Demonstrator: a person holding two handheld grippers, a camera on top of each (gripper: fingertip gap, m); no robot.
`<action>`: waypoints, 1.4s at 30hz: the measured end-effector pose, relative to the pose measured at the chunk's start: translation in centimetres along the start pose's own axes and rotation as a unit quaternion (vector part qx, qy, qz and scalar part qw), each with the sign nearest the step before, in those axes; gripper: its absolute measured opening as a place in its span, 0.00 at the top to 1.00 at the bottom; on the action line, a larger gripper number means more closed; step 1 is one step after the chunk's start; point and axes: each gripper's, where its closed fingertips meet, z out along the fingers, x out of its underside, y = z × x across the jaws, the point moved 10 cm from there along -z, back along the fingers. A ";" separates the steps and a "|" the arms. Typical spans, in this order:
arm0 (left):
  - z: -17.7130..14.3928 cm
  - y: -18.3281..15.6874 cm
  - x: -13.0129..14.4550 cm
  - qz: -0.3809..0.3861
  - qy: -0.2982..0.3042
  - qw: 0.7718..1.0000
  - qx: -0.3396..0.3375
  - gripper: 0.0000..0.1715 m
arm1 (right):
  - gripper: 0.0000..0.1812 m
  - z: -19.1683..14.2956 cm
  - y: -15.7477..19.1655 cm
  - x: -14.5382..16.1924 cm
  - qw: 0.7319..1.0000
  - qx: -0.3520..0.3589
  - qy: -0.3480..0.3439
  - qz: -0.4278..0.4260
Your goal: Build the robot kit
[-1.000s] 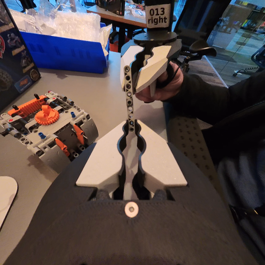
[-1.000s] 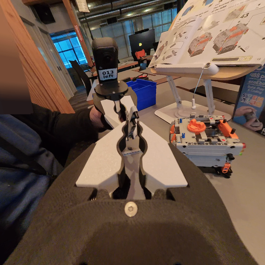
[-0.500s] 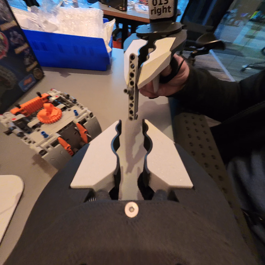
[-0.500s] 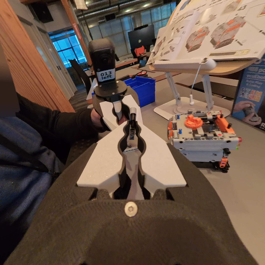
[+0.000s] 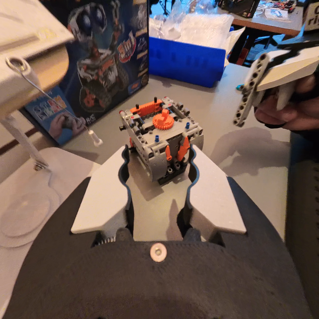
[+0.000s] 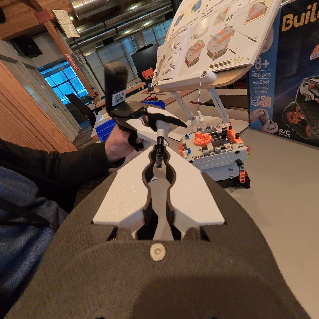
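Grey and orange plastic made up the half-built block model that stood on the counter, just ahead of the left gripper. Its jaws were spread wide and held nothing, and their tips flanked the model's near corner, though whether they touched it could not be told. The right gripper had its jaws pinched on a long grey holed beam, which in the left wrist view hung tilted in the air, off to the right of the model and well apart from it; a small dark pin appeared to sit in one of its holes. A person's hand gripped that tool from below. Behind the model leaned a printed toy box, with a blue bin of clear plastic bags beside it. An open instruction booklet rested on a white stand whose base lay flat on the counter to the left of the model. In the right wrist view the model sat to the right of the beam, apart from it.
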 end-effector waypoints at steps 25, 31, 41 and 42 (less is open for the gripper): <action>3.9 -6.3 1.4 0.011 0.077 0.980 0.185 0.66 | 0.98 -0.1 -0.2 0.3 0.998 -0.040 0.025 0.036; 1.7 -6.7 -1.1 0.053 0.004 0.983 0.177 0.71 | 0.98 0.4 0.0 0.8 0.993 -0.085 0.055 0.061; 2.1 -7.0 -0.7 -0.090 -0.019 0.938 0.333 0.97 | 0.89 0.6 0.9 0.4 0.994 -0.099 0.029 0.038; 2.0 -6.7 -0.7 -0.104 -0.026 0.934 0.341 0.97 | 0.90 0.5 0.9 0.3 0.994 -0.098 0.027 0.038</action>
